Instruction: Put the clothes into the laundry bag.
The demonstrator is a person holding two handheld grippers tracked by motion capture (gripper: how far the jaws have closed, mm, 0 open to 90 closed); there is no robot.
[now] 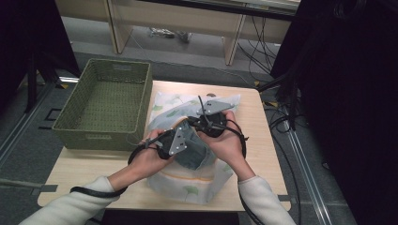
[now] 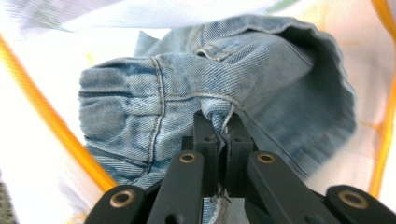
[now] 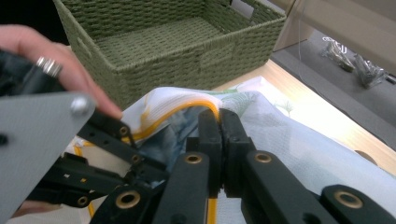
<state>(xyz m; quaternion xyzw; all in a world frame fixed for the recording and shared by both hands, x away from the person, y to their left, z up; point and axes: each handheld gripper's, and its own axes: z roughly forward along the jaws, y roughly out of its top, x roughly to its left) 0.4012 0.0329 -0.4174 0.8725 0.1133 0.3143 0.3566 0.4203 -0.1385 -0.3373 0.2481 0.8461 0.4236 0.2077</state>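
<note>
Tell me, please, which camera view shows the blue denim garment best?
The left gripper view: the denim garment is close there, seams sharp, a fold pinched by the left gripper. In the high view it is small between the hands; in the right gripper view, a dim sliver.

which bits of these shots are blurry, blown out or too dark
High view: soft overall, both side edges near black, the wicker basket and table evenly lit. Left gripper view: the denim garment at the left gripper is sharp, the white mesh bag overexposed and smeared at the edges. Right gripper view: the right gripper is sharp, the near hand blurred.
</note>
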